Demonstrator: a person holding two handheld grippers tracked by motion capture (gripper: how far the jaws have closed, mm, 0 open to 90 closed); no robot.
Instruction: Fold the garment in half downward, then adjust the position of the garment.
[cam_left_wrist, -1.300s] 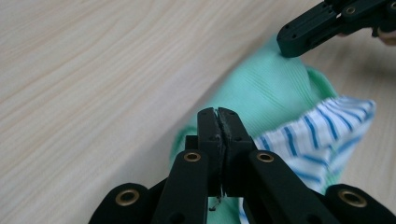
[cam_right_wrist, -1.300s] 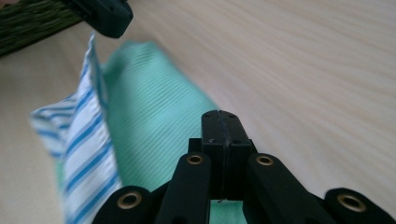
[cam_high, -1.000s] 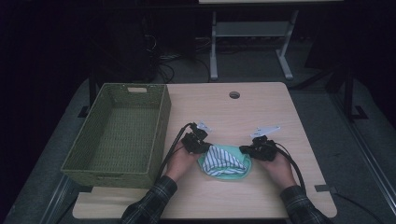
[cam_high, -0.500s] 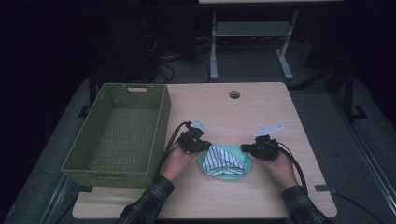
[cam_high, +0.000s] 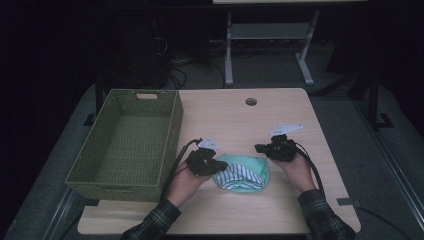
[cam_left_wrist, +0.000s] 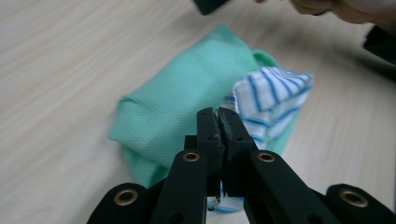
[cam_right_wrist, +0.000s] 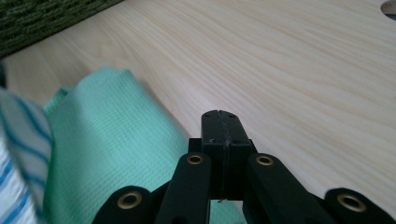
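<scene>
Pinching together with no gap, the jaws of the left gripper (cam_left_wrist: 218, 112) press on a bit of the striped cloth (cam_left_wrist: 271, 100), whose blue and white fabric shows just below and beside the tips in the left gripper view. That striped cloth lies on top of a green cloth (cam_left_wrist: 187, 93), folded into a small bundle. The right gripper (cam_right_wrist: 221, 114) has its jaws pressed together too; whether any fabric is caught between them cannot be told, though the green cloth (cam_right_wrist: 107, 154) lies just beside and beneath them in the right gripper view.

From above, the left gripper (cam_high: 216, 165) sits at the bundle's left end and the right gripper (cam_high: 263, 148) at its upper right end, each held in a hand with a plaid sleeve behind it. The green cloth (cam_high: 250, 165) with the striped cloth (cam_high: 237, 177) lies on the table (cam_high: 225, 115) near its front edge, about midway between the sides. A green woven basket (cam_high: 127, 142) stands along the table's left edge, just beside the left hand (cam_high: 186, 182). A round hole (cam_high: 251, 101) sits near the far edge.
</scene>
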